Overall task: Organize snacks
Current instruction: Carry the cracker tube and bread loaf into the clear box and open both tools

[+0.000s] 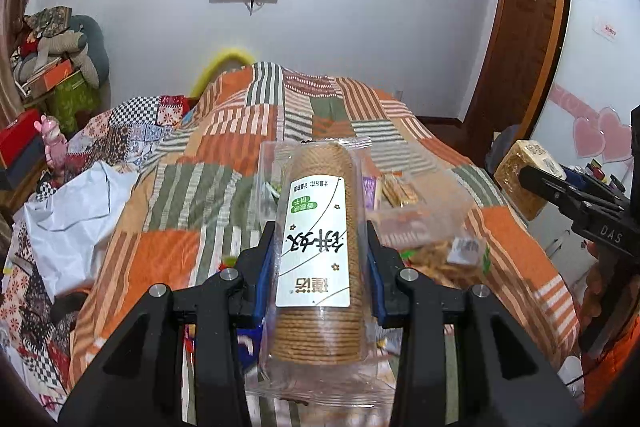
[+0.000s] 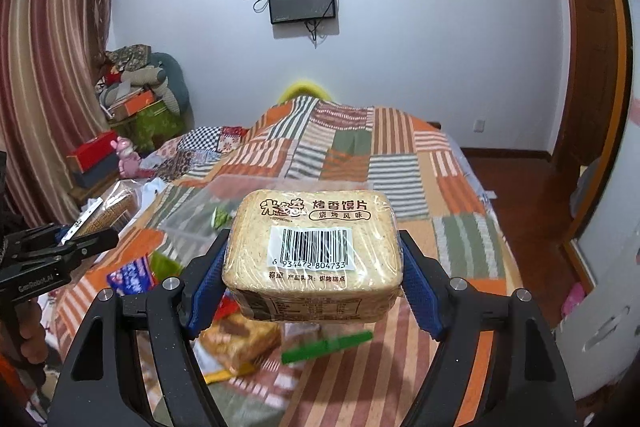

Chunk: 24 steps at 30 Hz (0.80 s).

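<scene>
My left gripper (image 1: 320,251) is shut on a clear-wrapped roll of round brown biscuits (image 1: 318,227) with a white label, held above the bed. My right gripper (image 2: 314,259) is shut on a wrapped block of toasted bread slices (image 2: 312,247) with a barcode label. Each gripper shows in the other's view: the right one with its bread pack (image 1: 524,179) at the right edge, the left one with the biscuit roll (image 2: 112,211) at the left edge. Below lie loose snacks: packets in a clear bag (image 1: 404,203), a blue packet (image 2: 132,279), a yellow-orange packet (image 2: 244,343).
A patchwork orange, green and striped bedspread (image 2: 360,155) covers the bed. A white plastic bag (image 1: 76,211) lies at its left. Boxes and a pink toy (image 2: 128,157) stand by the curtain. A wooden door (image 1: 524,39) and a wardrobe (image 1: 600,67) are to the right.
</scene>
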Each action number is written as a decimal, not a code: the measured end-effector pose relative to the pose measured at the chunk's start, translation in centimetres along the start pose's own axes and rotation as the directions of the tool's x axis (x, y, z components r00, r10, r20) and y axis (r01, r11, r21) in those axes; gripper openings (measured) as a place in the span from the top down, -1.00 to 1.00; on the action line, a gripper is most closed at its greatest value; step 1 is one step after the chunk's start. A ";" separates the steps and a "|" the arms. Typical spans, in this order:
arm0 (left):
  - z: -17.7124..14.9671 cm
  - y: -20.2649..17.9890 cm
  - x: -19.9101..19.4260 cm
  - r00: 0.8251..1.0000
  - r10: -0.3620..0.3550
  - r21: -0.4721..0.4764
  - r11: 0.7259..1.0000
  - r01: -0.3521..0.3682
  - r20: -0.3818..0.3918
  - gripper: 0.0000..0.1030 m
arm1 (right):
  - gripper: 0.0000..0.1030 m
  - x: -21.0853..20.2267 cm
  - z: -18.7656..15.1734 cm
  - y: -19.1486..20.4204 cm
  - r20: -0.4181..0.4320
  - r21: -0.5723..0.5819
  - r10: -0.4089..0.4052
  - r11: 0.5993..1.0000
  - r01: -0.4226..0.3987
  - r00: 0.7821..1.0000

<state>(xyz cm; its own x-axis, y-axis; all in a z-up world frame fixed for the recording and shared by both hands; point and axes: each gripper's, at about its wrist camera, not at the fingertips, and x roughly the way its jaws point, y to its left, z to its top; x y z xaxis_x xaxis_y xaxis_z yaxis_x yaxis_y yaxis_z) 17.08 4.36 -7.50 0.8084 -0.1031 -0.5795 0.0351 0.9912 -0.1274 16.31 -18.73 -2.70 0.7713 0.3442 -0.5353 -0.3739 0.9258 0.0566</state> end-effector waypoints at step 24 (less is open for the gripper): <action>3.1 1.5 9.9 0.994 0.005 -0.022 1.000 -0.008 -0.113 0.25 | -0.46 8.4 1.9 0.0 -0.120 -0.005 0.074 0.997 -0.075 0.990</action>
<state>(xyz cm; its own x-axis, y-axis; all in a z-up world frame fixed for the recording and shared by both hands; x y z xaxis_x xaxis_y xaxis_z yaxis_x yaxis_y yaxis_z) 27.01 5.08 -10.95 0.7371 -0.1068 -0.6673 0.0163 0.9900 -0.1404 23.73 -15.51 -5.55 0.6741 0.3907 -0.6268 -0.4337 0.8963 0.0923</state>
